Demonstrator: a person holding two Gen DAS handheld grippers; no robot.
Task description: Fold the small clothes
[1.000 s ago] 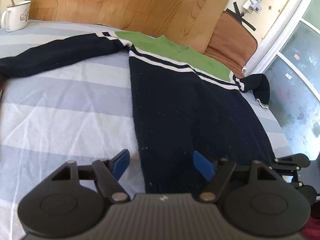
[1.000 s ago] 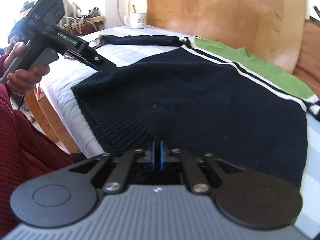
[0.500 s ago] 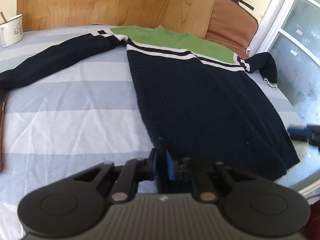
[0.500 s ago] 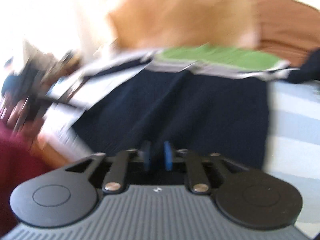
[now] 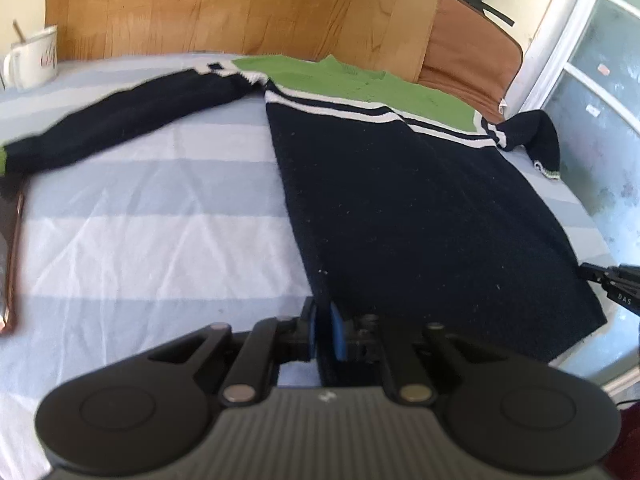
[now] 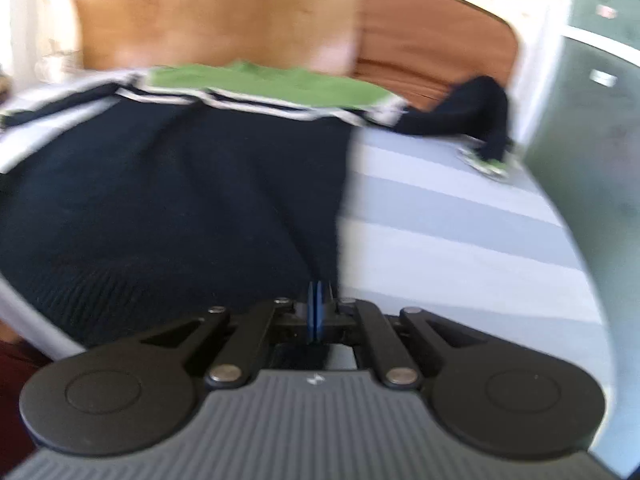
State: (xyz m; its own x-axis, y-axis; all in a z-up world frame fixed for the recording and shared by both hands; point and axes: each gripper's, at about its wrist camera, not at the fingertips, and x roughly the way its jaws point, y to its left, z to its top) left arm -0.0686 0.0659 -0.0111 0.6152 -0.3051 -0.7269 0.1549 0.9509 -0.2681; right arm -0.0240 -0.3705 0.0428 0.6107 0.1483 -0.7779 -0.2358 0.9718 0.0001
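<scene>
A navy sweater (image 5: 404, 200) with a green yoke and white stripes lies spread flat on the striped bed sheet (image 5: 152, 232), sleeves out to both sides. My left gripper (image 5: 323, 330) is shut on the sweater's hem at its near left corner. In the blurred right wrist view my right gripper (image 6: 319, 310) is shut on the sweater (image 6: 172, 208) at its near right corner. The right gripper's tip also shows in the left wrist view (image 5: 612, 280) at the right edge.
A white mug (image 5: 34, 58) stands at the far left by the wooden headboard (image 5: 224, 8). A brown cushion (image 5: 472, 60) leans at the far right. A phone (image 5: 10, 256) lies at the bed's left edge. A window (image 5: 600, 120) is on the right.
My left gripper went from open to shut on the hem's left corner. My right gripper slid right along the hem to the right corner and stayed shut.
</scene>
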